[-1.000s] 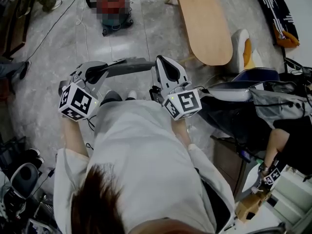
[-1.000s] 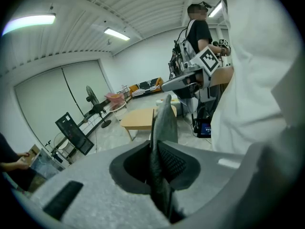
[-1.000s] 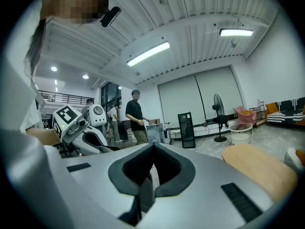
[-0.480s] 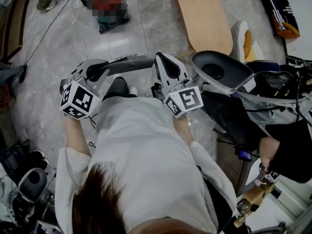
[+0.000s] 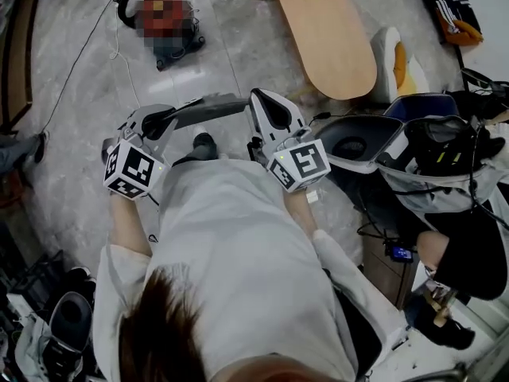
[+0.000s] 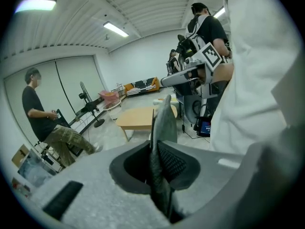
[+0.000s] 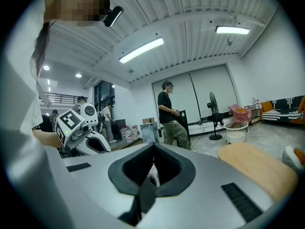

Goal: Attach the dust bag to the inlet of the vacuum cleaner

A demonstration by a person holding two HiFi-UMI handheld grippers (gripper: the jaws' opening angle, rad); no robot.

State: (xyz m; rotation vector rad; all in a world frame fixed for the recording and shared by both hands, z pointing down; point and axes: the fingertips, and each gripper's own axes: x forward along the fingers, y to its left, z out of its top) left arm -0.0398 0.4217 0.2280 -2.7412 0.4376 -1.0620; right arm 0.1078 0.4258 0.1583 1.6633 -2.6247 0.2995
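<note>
**A:** Where's the vacuum cleaner?

**B:** The vacuum cleaner (image 5: pixel 171 42) stands on the floor (image 5: pixel 87 102), ahead of me and off to my left. I can't make out its inlet from here.

**A:** And the dust bag?

**B:** It's on the near side of the vacuum cleaner and well apart from it, in my left gripper (image 5: pixel 163 120). Those fingers are clamped on one end of the dust bag (image 5: pixel 213 108), a flat grey piece I see edge-on between them.

**A:** Which way does it lie?

**B:** Its long axis runs crosswise to the line towards the vacuum cleaner and ends just beside my right gripper (image 5: pixel 266 106). That one's fingers are clenched together with nothing I can see in them. I can't tell whether the bag's end touches it.

**A:** Which hand is closer?

**B:** The left, I'd judge. The bag has to travel forward and left, then turn to face the inlet.
</note>
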